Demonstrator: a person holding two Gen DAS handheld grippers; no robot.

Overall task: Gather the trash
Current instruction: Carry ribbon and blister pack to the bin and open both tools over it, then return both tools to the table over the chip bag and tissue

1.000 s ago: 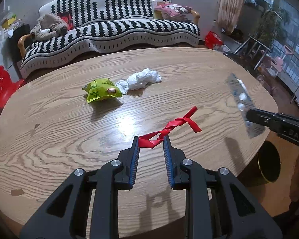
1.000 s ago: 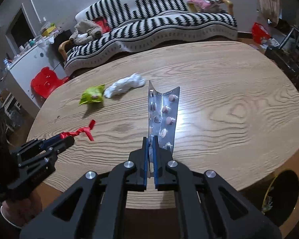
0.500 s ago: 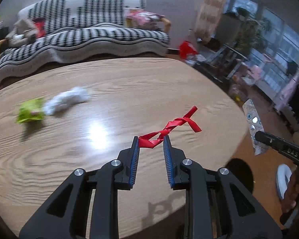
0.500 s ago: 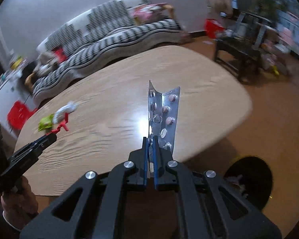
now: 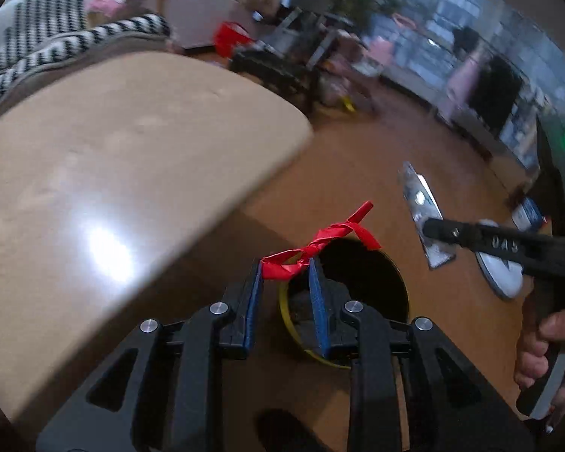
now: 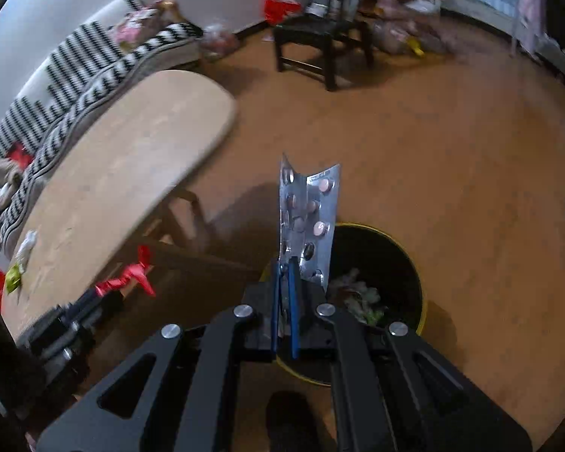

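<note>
Left gripper (image 5: 285, 263) clenched a red ribbon (image 5: 322, 243), right gripper (image 6: 285, 268) pinched a pill blister pack (image 6: 308, 222); both pointed down over the yellow-rimmed bin (image 6: 391, 260) off the table's (image 6: 124, 162) end.

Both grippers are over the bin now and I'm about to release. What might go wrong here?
Three risks, judging from the current views:
1. The red ribbon drapes toward the far rim of the bin; it may fall outside.
2. The blister pack stands tall in the right gripper near the bin's left edge and may tip onto the floor.
3. The ribbon is pinched against one finger of the left gripper and might cling.
</note>
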